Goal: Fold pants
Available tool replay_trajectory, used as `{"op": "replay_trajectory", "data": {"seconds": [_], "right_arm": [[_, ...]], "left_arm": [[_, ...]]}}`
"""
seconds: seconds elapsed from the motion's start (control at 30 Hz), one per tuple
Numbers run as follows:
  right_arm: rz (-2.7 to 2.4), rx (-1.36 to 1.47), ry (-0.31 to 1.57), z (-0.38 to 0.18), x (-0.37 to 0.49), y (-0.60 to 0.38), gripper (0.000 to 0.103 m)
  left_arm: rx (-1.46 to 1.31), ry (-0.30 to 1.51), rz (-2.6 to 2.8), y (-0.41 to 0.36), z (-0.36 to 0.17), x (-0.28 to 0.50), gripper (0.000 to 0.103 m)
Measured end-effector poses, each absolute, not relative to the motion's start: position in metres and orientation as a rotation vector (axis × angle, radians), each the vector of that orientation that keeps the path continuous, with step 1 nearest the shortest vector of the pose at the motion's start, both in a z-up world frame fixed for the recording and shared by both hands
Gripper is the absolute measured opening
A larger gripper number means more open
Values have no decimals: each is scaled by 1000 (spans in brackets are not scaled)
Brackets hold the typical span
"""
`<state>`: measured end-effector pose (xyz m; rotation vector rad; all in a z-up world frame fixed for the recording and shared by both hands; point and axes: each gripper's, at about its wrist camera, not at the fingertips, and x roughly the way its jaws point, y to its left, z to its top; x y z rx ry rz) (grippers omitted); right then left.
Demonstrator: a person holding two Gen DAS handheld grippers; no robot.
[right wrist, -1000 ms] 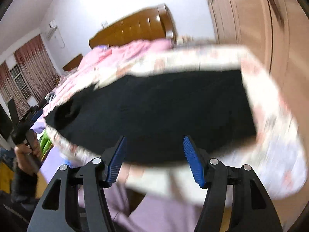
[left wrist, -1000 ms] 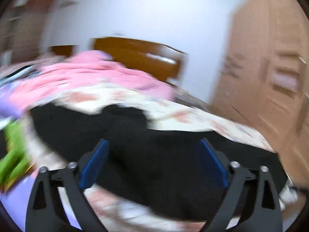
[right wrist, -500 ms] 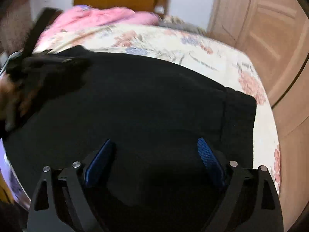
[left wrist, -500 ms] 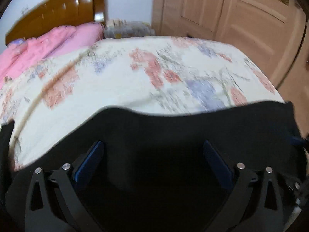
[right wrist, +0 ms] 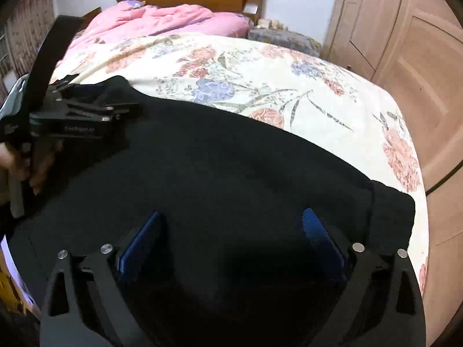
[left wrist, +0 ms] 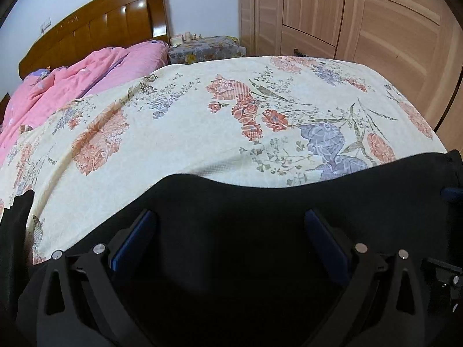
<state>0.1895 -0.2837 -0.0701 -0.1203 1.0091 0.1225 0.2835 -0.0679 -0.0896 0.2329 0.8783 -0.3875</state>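
Black pants (right wrist: 231,162) lie flat across the near edge of the floral bedspread (right wrist: 231,66); they also fill the lower half of the left wrist view (left wrist: 260,202). My left gripper (left wrist: 231,231) is open, low over the pants, with its blue pads (left wrist: 318,231) wide apart and nothing between them. It shows from the side in the right wrist view (right wrist: 95,107), over the pants' left end. My right gripper (right wrist: 231,231) is open too, just above the pants near the waistband end (right wrist: 390,211).
A pink quilt (left wrist: 72,86) is bunched at the bed's head under a wooden headboard (left wrist: 101,29). A covered nightstand (left wrist: 205,49) stands beside it. Wooden wardrobe doors (left wrist: 361,20) run along the right. The bedspread (left wrist: 202,121) stretches beyond the pants.
Both grippers have swung down from a blurred, raised view to hover low over the pants. The pants now lie flat and still. Both stay open.
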Motion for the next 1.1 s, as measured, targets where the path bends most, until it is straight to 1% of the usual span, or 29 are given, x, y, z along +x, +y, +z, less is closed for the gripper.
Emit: {"op": "replay_trajectory", "data": {"seconds": [0.1, 0.2, 0.27, 0.33, 0.37, 0.4, 0.43, 0.53, 0.63, 0.7, 0.73, 0.77, 0.8, 0.9, 0.97, 1.0, 1.03, 1.1], "right_arm": [[48, -76, 1013, -57, 183, -284, 94], [118, -62, 905, -29, 156, -269, 94], [149, -68, 861, -16, 149, -260, 94], [189, -60, 823, -8, 151, -245, 94], [218, -49, 813, -7, 153, -236, 95], [235, -47, 816, -8, 156, -228, 94], [248, -51, 819, -10, 158, -220, 94], [309, -58, 842, -24, 168, -189, 94], [324, -68, 881, -41, 175, -168, 94], [321, -89, 918, -55, 182, -158, 94], [312, -104, 933, -62, 182, -154, 94], [307, -109, 945, -66, 182, -153, 94], [309, -103, 954, -69, 182, -154, 95], [323, -49, 948, -71, 181, -160, 95], [335, -11, 953, -72, 183, -165, 95], [339, -4, 950, -71, 183, -166, 95], [338, -5, 950, -71, 183, -165, 95], [330, -24, 952, -71, 183, -162, 95]], "left_arm": [[190, 830, -394, -54, -74, 273, 101], [149, 716, -389, -23, -38, 252, 101], [138, 709, -294, 15, -17, 256, 101], [119, 774, -197, 59, -11, 277, 101], [118, 850, -122, 85, -15, 293, 96], [109, 901, -92, 102, -20, 302, 90], [85, 970, -68, 126, -27, 313, 78], [103, 1132, -85, 158, -50, 324, 77], [181, 1196, -106, 163, -69, 325, 77], [244, 1191, -96, 162, -78, 324, 74], [244, 1177, -101, 164, -76, 324, 55], [257, 1168, -73, 168, -74, 324, 11], [278, 1148, -36, 174, -72, 321, 8], [154, 961, -13, 206, -35, 292, 8], [-18, 748, 14, 250, 1, 245, 8], [-112, 671, 26, 275, 11, 222, 8], [-221, 604, 57, 309, 17, 193, 8], [-358, 565, 117, 370, 4, 145, 8]]}}
